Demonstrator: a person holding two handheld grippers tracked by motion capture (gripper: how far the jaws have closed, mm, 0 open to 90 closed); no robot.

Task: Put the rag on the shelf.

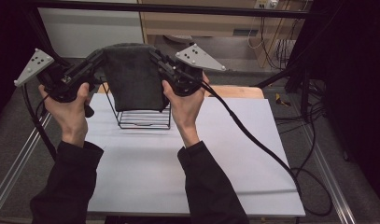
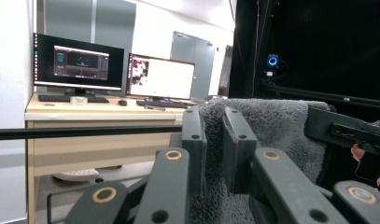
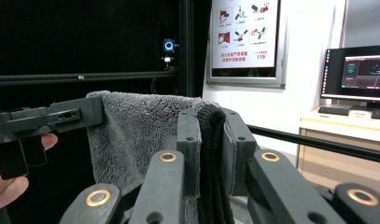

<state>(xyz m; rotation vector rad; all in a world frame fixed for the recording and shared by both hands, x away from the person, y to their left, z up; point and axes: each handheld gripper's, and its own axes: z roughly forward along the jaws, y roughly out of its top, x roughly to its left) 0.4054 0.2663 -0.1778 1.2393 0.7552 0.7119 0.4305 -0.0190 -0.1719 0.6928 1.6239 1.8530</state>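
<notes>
Left gripper (image 1: 100, 55): jaws clamped on the towel's (image 1: 131, 74) top corner.
Right gripper (image 1: 154, 52): jaws pinching the other top corner.
Towel: hanging above the wire rack (image 1: 144, 117).
Hidden: rack's upper part, behind towel.

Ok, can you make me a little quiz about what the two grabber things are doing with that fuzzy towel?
1. True or false: the grey towel lies flat on the white table.
2. What grips the towel's two top corners?
A. bare fingers
B. the left gripper and the right gripper
C. clothes pegs
3. What stands on the table under the hanging towel?

Key
1. False: it hangs in the air, stretched between the grippers.
2. B: each has its jaws shut on a top corner.
3. A black wire rack.
</notes>
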